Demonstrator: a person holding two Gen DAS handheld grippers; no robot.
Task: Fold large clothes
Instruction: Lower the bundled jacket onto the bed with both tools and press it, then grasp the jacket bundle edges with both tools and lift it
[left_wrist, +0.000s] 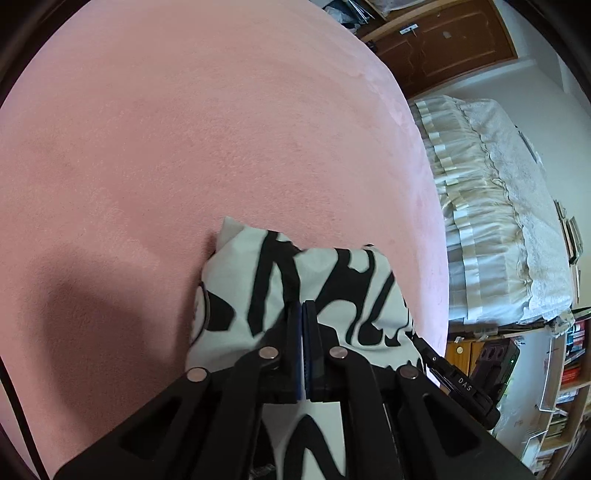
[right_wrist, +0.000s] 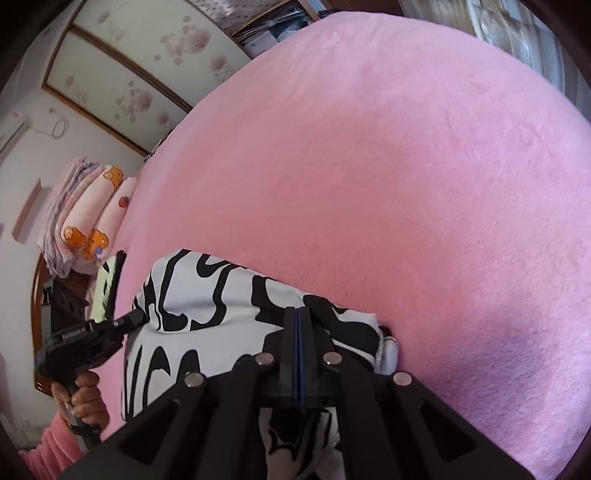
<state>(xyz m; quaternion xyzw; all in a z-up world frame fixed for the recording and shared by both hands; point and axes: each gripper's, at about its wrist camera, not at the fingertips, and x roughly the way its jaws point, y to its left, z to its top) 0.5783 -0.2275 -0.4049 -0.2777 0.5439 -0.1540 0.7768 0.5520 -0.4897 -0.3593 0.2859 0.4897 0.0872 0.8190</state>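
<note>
A white garment with bold black lettering (left_wrist: 295, 280) lies bunched on the pink blanket (left_wrist: 184, 147). In the left wrist view my left gripper (left_wrist: 302, 308) is shut, pinching a fold of the garment, and white cloth shows between its fingers lower down. At the cloth's right edge the right gripper (left_wrist: 419, 338) bites into it. The right wrist view shows the same garment (right_wrist: 207, 306) on the pink blanket (right_wrist: 369, 166). There my right gripper (right_wrist: 297, 314) is shut on the garment's upper fold. The left gripper (right_wrist: 137, 316) clamps the cloth's left edge, carried by a hand (right_wrist: 85, 398) in a pink sleeve.
A second bed with a white lace cover (left_wrist: 498, 221) stands to the right, with a wooden door (left_wrist: 443, 44) and bookshelves (left_wrist: 565, 387) nearby. Folded bear-print blankets (right_wrist: 88, 218) are stacked at the pink bed's head, by floral sliding doors (right_wrist: 129, 74).
</note>
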